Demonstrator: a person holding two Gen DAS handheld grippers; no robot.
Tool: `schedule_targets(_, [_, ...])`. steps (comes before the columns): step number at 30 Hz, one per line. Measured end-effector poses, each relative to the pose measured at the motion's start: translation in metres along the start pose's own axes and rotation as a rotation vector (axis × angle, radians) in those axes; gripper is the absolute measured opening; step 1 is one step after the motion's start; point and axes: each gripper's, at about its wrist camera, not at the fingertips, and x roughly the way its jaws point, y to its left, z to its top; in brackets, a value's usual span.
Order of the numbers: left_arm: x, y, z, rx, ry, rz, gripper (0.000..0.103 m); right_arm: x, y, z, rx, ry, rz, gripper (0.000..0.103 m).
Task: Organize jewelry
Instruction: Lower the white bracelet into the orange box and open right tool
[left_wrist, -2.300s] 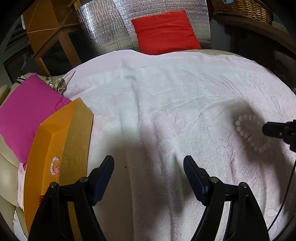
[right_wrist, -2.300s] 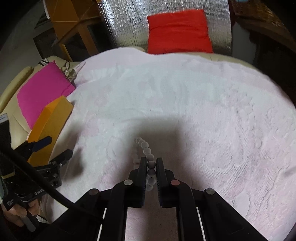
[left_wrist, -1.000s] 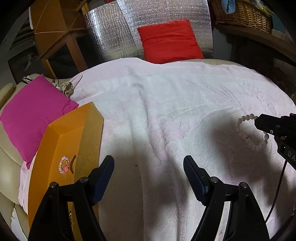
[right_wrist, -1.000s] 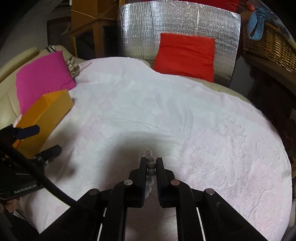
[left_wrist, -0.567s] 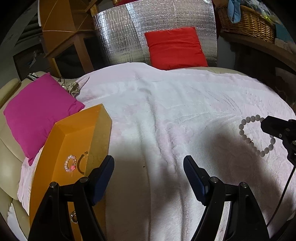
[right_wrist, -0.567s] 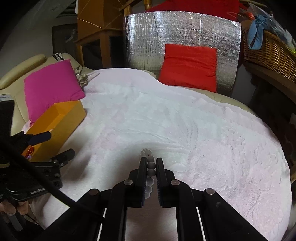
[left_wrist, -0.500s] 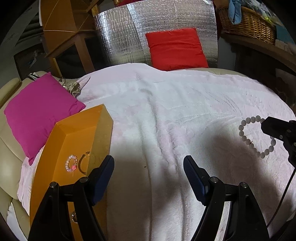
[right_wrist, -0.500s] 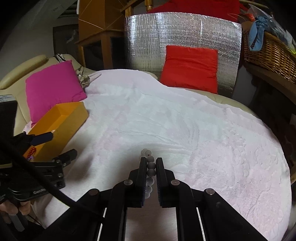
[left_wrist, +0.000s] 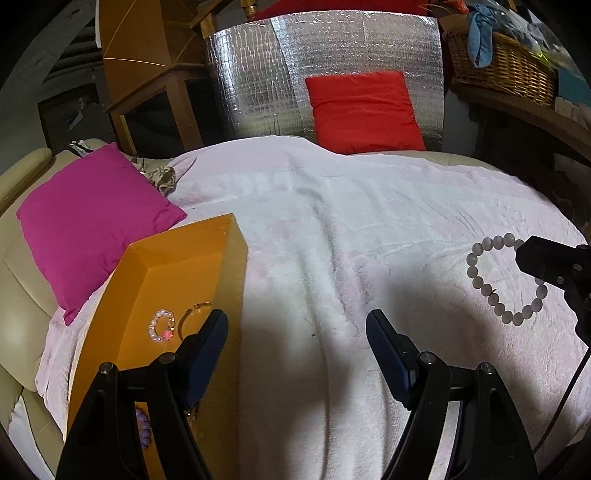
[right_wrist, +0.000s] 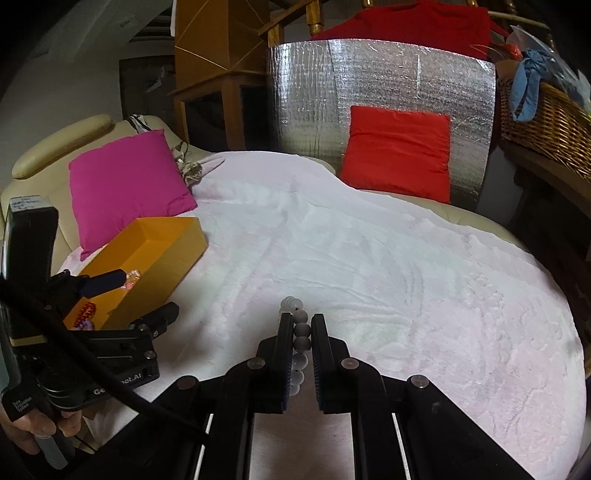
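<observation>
The right claw (right_wrist: 298, 334) pinches a grey round-bead bracelet (right_wrist: 300, 334), hanging clear above the pale pink bedspread (right_wrist: 369, 258). The left claw (left_wrist: 297, 332) stands spread and empty beside the open orange cardboard box (left_wrist: 177, 266) at the bed's left edge.

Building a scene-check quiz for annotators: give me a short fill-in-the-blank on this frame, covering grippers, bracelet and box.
1. The right gripper is shut on a bracelet of pale grey ____.
2. The left gripper is open and holds ____.
3. The small pearl bracelet lies inside the ____ box.
4. The cushion right behind that box is ____.

Missing words: beads; nothing; orange; pink
</observation>
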Motion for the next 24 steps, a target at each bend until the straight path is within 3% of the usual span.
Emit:
schedule_targets(16, [-0.017,0.055,-0.001,-0.114,-0.046,0.018,0.078,0.004,0.042,0.015,-0.051,-0.02,-0.006,0.011])
schedule_targets(24, [-0.028,0.094,-0.008,-0.192,-0.073,0.06,0.078,0.003,0.083,0.036,-0.102,-0.042,0.021,0.011])
